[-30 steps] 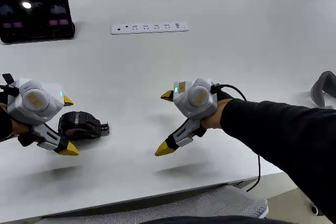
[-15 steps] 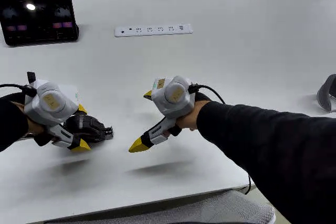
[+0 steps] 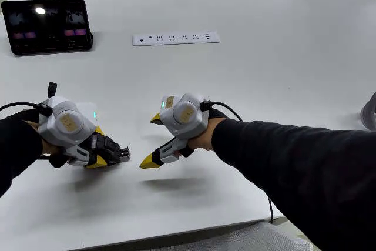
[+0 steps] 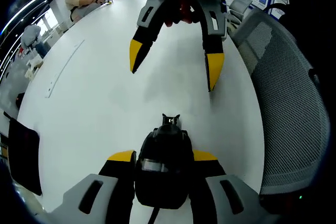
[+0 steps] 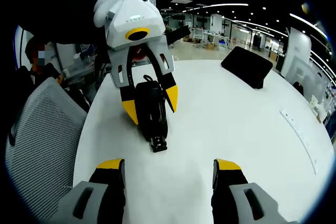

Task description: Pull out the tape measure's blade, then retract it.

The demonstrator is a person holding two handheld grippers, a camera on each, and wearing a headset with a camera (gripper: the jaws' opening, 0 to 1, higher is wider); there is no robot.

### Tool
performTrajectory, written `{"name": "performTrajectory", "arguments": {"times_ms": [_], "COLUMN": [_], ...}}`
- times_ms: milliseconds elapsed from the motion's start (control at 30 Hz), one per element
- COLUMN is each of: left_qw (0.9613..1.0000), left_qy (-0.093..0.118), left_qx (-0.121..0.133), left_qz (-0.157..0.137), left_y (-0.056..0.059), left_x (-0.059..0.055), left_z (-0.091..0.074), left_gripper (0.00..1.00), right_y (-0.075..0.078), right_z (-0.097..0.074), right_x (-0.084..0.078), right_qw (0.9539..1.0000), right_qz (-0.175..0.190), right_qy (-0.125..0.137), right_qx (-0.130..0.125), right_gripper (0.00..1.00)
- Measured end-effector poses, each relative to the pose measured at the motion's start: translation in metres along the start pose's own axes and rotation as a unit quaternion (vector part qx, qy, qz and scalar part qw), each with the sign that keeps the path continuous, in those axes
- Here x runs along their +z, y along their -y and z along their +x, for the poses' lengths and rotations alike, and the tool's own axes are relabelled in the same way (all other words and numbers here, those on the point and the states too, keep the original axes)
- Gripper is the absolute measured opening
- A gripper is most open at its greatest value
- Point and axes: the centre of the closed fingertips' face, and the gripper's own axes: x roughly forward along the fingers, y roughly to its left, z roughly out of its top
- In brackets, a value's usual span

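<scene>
Step in hand: the start of the pull, by my reading. The case is gripped, the blade shows no length drawn out, and nothing has caught its tip yet.
Tape measure (image 3: 109,147): a dark case resting on the white table (image 3: 264,80), toward 8 o'clock in the head view. Its end hook (image 5: 158,143) sticks out of the case toward 3 o'clock.
Left gripper (image 4: 163,157): clamped on the tape measure's case, one yellow tip against each side, with the case low on the table.
Right gripper (image 3: 151,140): jaws spread wide and holding nothing. It sits at 3 o'clock of the hook, near it but apart. In its own view the hook lies ahead at 12 o'clock, in line with the gap between the jaws.
Next move: it likely calls for bringing the right jaws forward around the hook, pinching that small tip squarely, then drawing straight away toward 3 o'clock while the left side holds the case firm.
Left arm: a dark sleeve comes in from 9 o'clock, with the gripper pointing across toward 3 o'clock.
Right arm: a dark sleeve reaches in from 4 o'clock across the table's near edge, with the wrist turned so the jaws face 9 o'clock and one tip stands farther from the person than the other.
Beyond: a tablet (image 3: 47,24) at 10 o'clock and a power strip (image 3: 176,38) near 12 o'clock, both well apart from the work.
</scene>
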Motion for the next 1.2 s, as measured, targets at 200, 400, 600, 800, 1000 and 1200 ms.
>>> {"name": "performTrajectory", "arguments": {"times_ms": [200,400,600,800,1000,1200], "left_qw": [0.9999,0.9999,0.9999,0.9999,0.9999,0.9999], "left_qy": [0.007,0.007,0.009,0.009,0.011,0.012], "left_qx": [0.008,0.01,0.01,0.009,0.009,0.01], "left_qz": [0.003,0.003,0.005,0.003,0.001,0.002], "left_y": [0.0,-0.002,-0.004,-0.005,-0.005,-0.005], "left_x": [0.002,0.002,0.003,0.004,0.004,0.005], "left_z": [0.001,0.0,-0.001,-0.002,-0.003,-0.004], "left_gripper": [0.33,0.33,0.33,0.33,0.33,0.34], "right_y": [-0.006,-0.01,-0.011,-0.018,-0.015,-0.017], "right_z": [0.014,0.031,0.04,0.052,0.059,0.062], "right_x": [-0.002,-0.002,0.005,0.005,0.006,0.008], "right_qw": [0.9997,0.9991,0.9985,0.9962,0.9949,0.9935], "right_qz": [-0.016,-0.03,-0.046,-0.073,-0.087,-0.094], "right_qy": [-0.014,-0.02,-0.019,-0.029,-0.034,-0.042], "right_qx": [0.013,0.022,0.024,0.038,0.038,0.049], "right_gripper": [0.55,0.49,0.43,0.31,0.15,0.13]}}
